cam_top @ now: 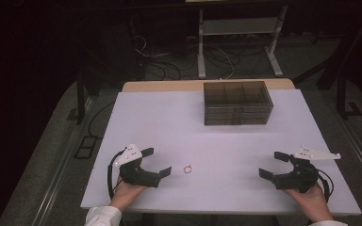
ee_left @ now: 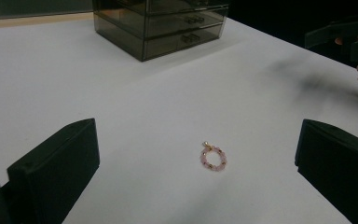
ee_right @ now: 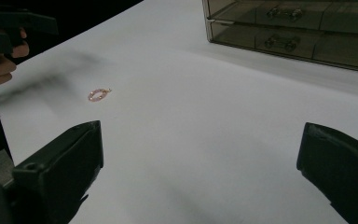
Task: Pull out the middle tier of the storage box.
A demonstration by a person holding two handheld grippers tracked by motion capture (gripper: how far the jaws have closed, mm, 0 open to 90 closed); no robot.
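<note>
A small pink beaded bracelet lies flat on the white table, near the front and left of centre. My left gripper rests open just left of it, jaws wide apart and pointing toward it; in the left gripper view the bracelet lies a short way ahead, between the jaws. My right gripper is open at the front right, nothing between its jaws. From the right gripper view the bracelet lies far off to the left. A smoky clear drawer box stands at the back, drawers closed.
The drawer box has two front drawers with small handles. The table's front edge runs just behind both hands. Cables and a white stand leg lie on the floor beyond the table.
</note>
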